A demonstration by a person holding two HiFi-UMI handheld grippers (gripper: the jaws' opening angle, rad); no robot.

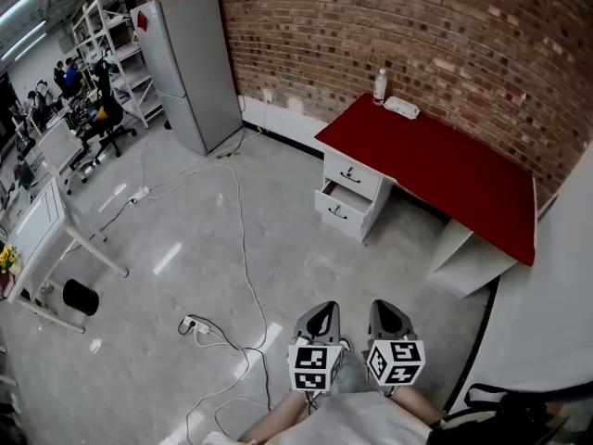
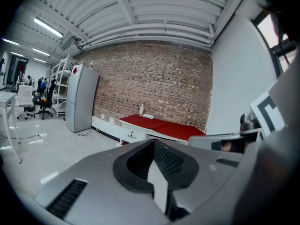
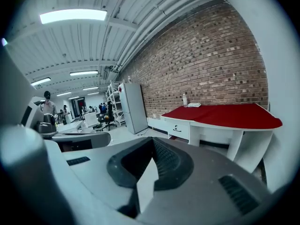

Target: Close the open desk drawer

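Observation:
A white desk with a red top (image 1: 445, 160) stands against the brick wall. Its lower drawer (image 1: 339, 210) is pulled out; the upper drawer (image 1: 352, 176) sits flush. Both grippers are low in the head view, side by side and well short of the desk. My left gripper (image 1: 321, 317) has its jaws together with nothing between them. My right gripper (image 1: 387, 313) looks the same, shut and empty. The desk (image 2: 159, 125) shows far off in the left gripper view, past the left gripper (image 2: 157, 170). It also appears in the right gripper view as the desk (image 3: 220, 115), beyond the right gripper (image 3: 149, 172).
A grey fridge (image 1: 190, 68) stands left of the desk. Cables (image 1: 246, 276) and a power strip (image 1: 195, 325) lie on the floor ahead. A bottle (image 1: 380, 85) stands on the desk's far corner. A white table (image 1: 46, 221) and black bin (image 1: 81, 297) are at left; a white partition (image 1: 556, 276) at right.

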